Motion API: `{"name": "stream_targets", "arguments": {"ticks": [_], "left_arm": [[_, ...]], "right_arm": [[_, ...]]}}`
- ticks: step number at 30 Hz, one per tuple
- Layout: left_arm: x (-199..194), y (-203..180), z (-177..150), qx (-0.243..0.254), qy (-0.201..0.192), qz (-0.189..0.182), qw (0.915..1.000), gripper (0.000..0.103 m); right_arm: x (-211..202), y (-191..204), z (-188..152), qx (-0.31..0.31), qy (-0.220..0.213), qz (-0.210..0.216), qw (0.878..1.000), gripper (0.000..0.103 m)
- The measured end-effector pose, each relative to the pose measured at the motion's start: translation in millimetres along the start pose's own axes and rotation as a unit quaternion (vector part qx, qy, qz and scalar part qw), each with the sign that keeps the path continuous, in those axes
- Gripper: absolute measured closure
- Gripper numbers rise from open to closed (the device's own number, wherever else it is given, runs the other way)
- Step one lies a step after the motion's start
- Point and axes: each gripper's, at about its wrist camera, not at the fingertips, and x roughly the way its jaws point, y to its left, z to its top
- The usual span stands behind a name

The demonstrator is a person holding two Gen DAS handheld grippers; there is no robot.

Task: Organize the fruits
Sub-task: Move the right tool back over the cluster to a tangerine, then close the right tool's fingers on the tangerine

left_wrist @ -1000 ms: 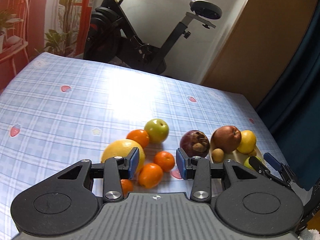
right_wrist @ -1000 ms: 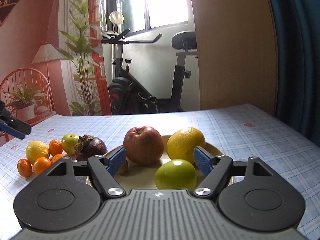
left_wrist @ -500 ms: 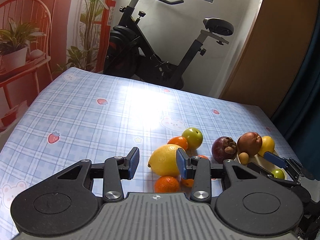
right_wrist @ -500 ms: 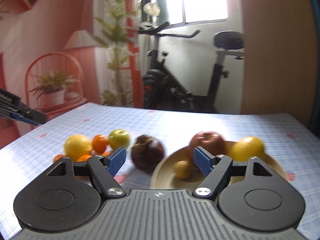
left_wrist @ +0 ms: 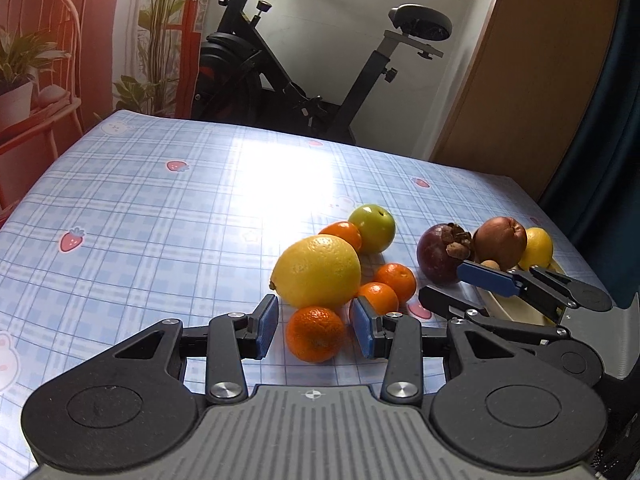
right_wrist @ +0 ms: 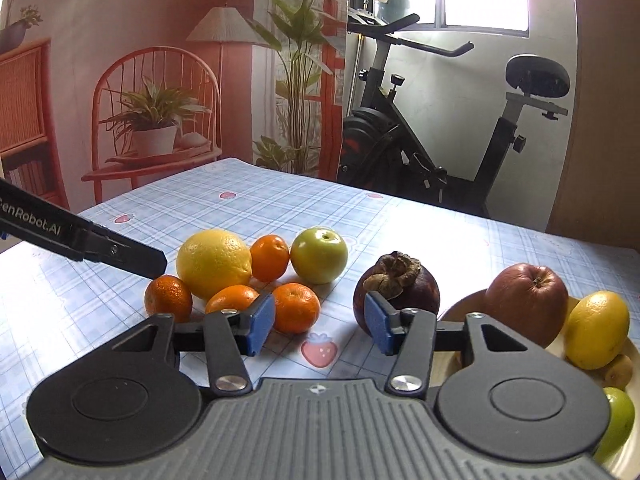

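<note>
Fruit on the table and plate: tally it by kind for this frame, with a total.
Small oranges: 4
Lemons: 2
Green apples: 2
Red apple: 1
Mangosteen: 1
Small brownish fruit, kind unclear: 1
Total: 11

The only writing I can read is white lettering, "enRobot.AI", its first letter cut off at the picture's edge, along the black arm of my left claw (right_wrist: 158,264) in my right wrist view
</note>
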Motion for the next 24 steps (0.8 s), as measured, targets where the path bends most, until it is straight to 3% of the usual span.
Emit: {"name": "stream_targets", "arguments": {"ticks": [3,24], "left_arm": [[5,1,-4,-0.006,0.008,-0.004,0.9999,0.06],[14,13,-21,-0.049,0.004,-0.02,0.9986,0.06]], "right_arm": [[4,0,1,-0.009,0.002,0.003,1.0,0.061],[41,10,12,-0.044,0.03,0.045,0.998,0.061]]}}
